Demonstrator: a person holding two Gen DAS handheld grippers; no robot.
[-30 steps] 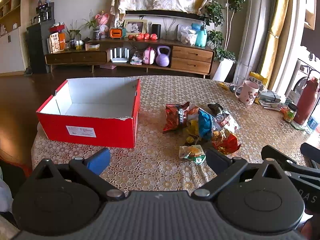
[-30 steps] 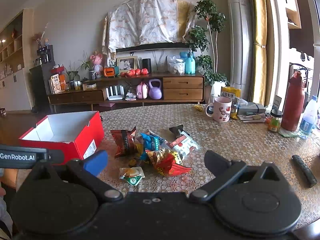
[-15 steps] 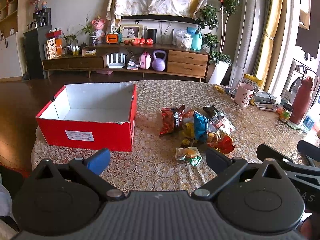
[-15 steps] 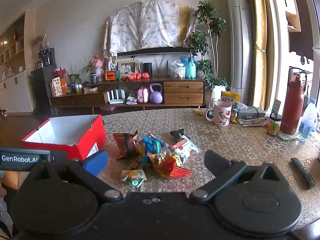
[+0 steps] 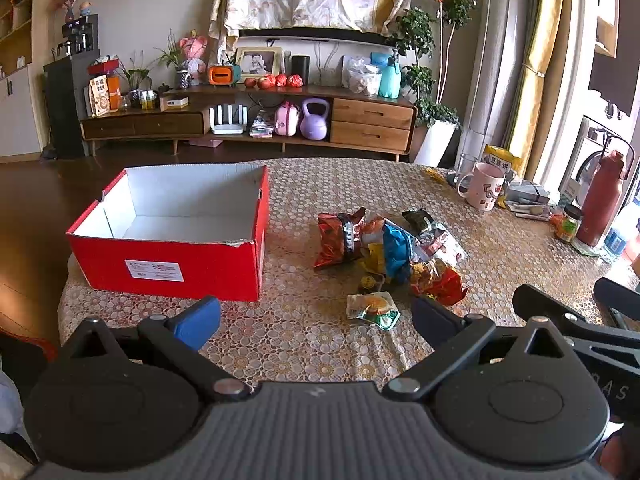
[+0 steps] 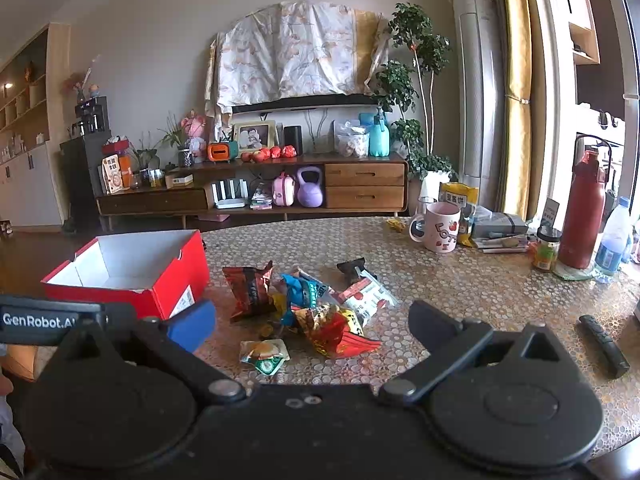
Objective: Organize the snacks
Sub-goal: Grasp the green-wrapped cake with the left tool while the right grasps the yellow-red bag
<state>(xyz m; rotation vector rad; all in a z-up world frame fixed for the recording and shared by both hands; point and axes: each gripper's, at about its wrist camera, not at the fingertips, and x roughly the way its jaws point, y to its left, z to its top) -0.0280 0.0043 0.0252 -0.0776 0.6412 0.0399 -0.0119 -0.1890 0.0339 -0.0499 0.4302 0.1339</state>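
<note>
A pile of snack packets (image 5: 390,246) (image 6: 312,304) lies mid-table: a dark red foil bag (image 5: 338,238), a blue one (image 5: 396,250), a red-yellow one (image 5: 438,280) and a small green-white packet (image 5: 374,310) (image 6: 264,354) nearest me. An open red box (image 5: 172,264) (image 6: 132,280) with a white, empty inside stands to the left. My left gripper (image 5: 314,320) is open near the table's front edge, holding nothing. My right gripper (image 6: 310,320) is open too, held back from the pile.
A pink mug (image 6: 440,226), a red bottle (image 6: 586,210), a water bottle (image 6: 612,240), a small jar (image 6: 546,248) and papers crowd the table's right side. A black remote (image 6: 602,346) lies at the front right. A wooden sideboard (image 5: 248,120) stands behind.
Both grippers have drawn back and lifted slightly, so the box and the snack pile sit a little farther off. Nothing on the table has moved.
</note>
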